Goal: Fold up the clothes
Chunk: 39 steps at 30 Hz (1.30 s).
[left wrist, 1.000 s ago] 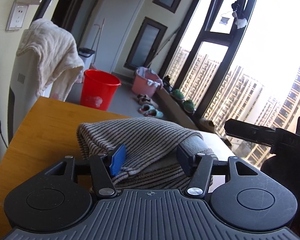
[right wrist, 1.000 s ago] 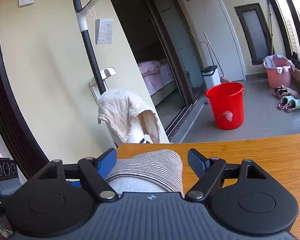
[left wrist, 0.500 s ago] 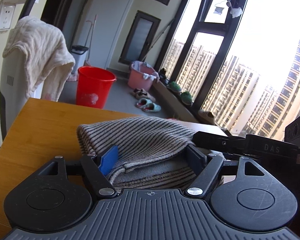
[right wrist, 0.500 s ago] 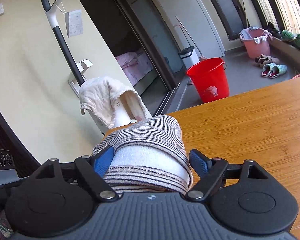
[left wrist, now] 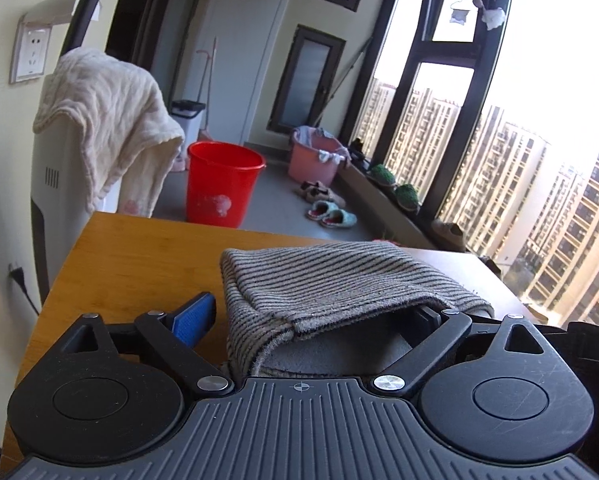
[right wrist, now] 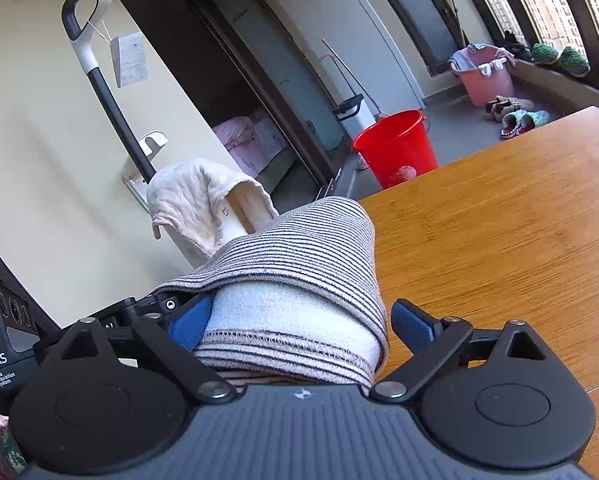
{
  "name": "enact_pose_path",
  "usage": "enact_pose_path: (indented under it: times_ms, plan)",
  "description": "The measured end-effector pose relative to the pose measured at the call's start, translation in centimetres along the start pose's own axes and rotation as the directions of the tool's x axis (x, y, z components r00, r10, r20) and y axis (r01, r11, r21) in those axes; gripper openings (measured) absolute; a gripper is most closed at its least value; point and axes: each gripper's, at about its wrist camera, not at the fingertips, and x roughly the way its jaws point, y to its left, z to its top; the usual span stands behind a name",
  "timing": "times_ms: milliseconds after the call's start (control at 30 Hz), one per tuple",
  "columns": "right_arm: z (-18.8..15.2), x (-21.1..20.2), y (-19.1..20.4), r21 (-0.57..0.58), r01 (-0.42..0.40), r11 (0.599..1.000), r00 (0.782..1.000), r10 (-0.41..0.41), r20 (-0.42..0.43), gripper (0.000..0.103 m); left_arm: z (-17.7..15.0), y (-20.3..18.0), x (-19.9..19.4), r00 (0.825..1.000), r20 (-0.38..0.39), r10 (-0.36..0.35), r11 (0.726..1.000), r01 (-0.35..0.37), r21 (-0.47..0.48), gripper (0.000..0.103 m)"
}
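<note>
A folded grey striped garment (left wrist: 339, 280) lies on the wooden table (left wrist: 139, 256). My left gripper (left wrist: 311, 320) straddles its near end with the jaws opening. Its left blue pad (left wrist: 191, 320) stands clear of the cloth, while the right finger (left wrist: 427, 314) sits under the top fold. From the other end, my right gripper (right wrist: 299, 324) has the garment (right wrist: 299, 264) between its opening jaws. There the left pad (right wrist: 187, 322) is beside the white inner layer and the right pad (right wrist: 413, 326) is apart from it. Neither gripper squeezes the cloth.
Beyond the table's far edge stand a red bucket (left wrist: 223, 184), a pink basin (left wrist: 315, 156) and slippers (left wrist: 331, 216) on the floor. A cream towel (left wrist: 107, 120) hangs over a white appliance at the left. Bare wood (right wrist: 499, 220) lies right of the garment.
Both pairs of jaws have spread wider and let go of the garment, which now rests on the table. The right gripper has sunk and rolled; the left has stayed about in place.
</note>
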Motion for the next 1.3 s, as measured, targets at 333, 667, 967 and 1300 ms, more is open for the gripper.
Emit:
enact_pose_path:
  times_ms: [333,667,967,1300]
  plan:
    - [1.6,-0.4,0.3,-0.114,-0.026,0.993,1.000,0.025,-0.010,0.101,0.8,-0.1,-4.9,0.996,0.081,0.037,0.999,-0.034,-0.035,0.096]
    - [2.4,-2.8,0.2,-0.127,0.009,0.992,0.999,-0.004,0.042,0.102,0.7,-2.4,-3.6,0.986,0.006,-0.164,0.986,0.164,-0.036,0.083]
    - [2.8,-1.0,-0.9,-0.043,0.060,0.997,0.998,-0.059,0.018,0.103,-0.6,-2.2,-2.1,0.990,0.018,-0.142,0.990,0.143,-0.009,0.089]
    - [3.9,-3.1,-0.7,-0.069,0.085,0.994,0.994,-0.080,0.068,0.103,0.3,-2.9,-4.1,0.991,0.068,-0.115,0.993,0.117,-0.025,0.100]
